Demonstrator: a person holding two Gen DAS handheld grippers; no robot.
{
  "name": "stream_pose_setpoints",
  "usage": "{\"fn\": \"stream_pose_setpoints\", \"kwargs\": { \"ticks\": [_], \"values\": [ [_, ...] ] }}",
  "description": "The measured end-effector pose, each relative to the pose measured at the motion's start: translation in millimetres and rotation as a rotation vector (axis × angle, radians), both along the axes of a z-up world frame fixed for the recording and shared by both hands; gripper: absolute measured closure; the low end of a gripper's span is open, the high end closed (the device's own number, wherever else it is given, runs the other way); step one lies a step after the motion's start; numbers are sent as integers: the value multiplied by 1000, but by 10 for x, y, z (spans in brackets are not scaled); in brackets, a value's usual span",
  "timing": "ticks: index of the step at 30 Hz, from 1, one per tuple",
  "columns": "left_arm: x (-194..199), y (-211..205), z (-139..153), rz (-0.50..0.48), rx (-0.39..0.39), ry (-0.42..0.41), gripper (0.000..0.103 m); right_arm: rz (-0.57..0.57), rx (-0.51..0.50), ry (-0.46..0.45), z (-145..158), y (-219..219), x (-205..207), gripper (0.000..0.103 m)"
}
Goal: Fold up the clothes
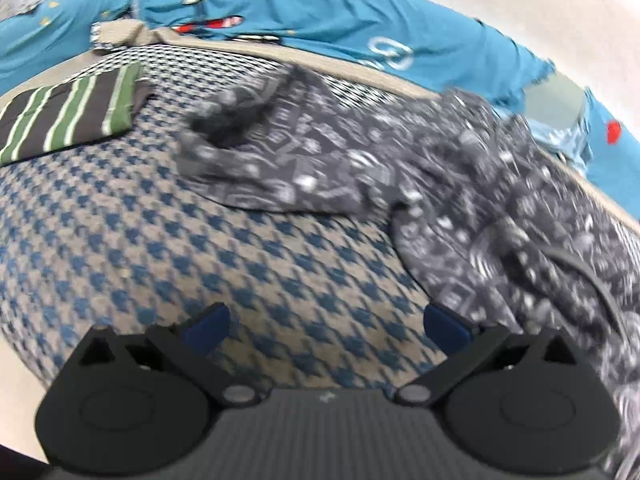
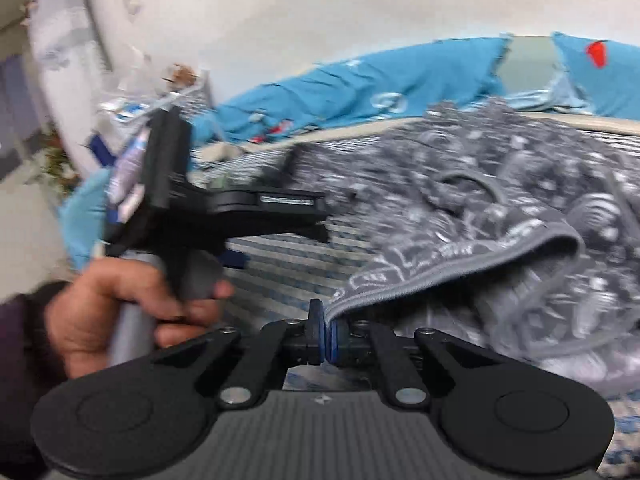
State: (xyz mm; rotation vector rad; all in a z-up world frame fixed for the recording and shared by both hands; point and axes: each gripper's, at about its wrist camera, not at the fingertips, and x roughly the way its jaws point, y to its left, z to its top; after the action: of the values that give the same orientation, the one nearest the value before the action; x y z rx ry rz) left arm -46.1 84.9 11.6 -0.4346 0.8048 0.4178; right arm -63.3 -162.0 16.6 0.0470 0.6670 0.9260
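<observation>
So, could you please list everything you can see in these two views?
Patterned garment: one, dark grey with white print, crumpled on the right of the bed; its hem is in the right claw.
Striped garment: one, green, white and dark grey, folded, far left of the bed.
Bedcover: one, blue and beige houndstooth, under both garments.
Blue bedding: cartoon print, heaped along the wall behind.
Wall: white, behind the bed.
Left claw: one, black with blue pads, open above the bedcover, holding nothing.
Right claw: one, black with blue pads, shut on the patterned garment's hem.
Hand: one, gripping the left claw's handle, dark sleeve.
</observation>
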Motion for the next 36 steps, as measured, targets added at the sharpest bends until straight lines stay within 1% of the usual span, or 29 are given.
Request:
{"fn": "stream_pose_setpoints", "kwargs": {
  "ticks": [7,10,12,15,17,18,19,21,23,30,35,36],
  "values": [
    [-259,378,120,115,-34,-57,0,94,31,-34,71,247,-193,97],
    [-321,442,123,133,-33,-59,0,123,-4,-54,-25,306,-266,97],
    [-342,468,111,137,-36,-52,0,138,-46,-55,-121,358,-296,97],
    [-351,484,100,143,-38,-46,0,153,-124,-53,-238,439,-332,93],
    [-364,485,105,145,-39,-48,0,156,-145,-50,-265,445,-334,88],
    [-369,484,105,146,-41,-50,0,151,-138,-41,-264,429,-320,82],
    [-377,482,104,147,-43,-51,0,143,-132,-31,-259,410,-309,80],
    [-377,473,103,145,-47,-51,0,111,-115,-12,-233,362,-301,71],
    [-368,460,104,139,-51,-52,0,59,-98,-4,-195,325,-276,66],
    [-327,390,109,114,-44,-49,0,-109,-8,75,-144,177,-52,64],
    [-288,346,72,99,-34,-30,0,-158,39,102,-185,223,118,64],
    [-283,342,63,100,-33,-26,0,-165,42,107,-197,233,145,67]
  ]
}}
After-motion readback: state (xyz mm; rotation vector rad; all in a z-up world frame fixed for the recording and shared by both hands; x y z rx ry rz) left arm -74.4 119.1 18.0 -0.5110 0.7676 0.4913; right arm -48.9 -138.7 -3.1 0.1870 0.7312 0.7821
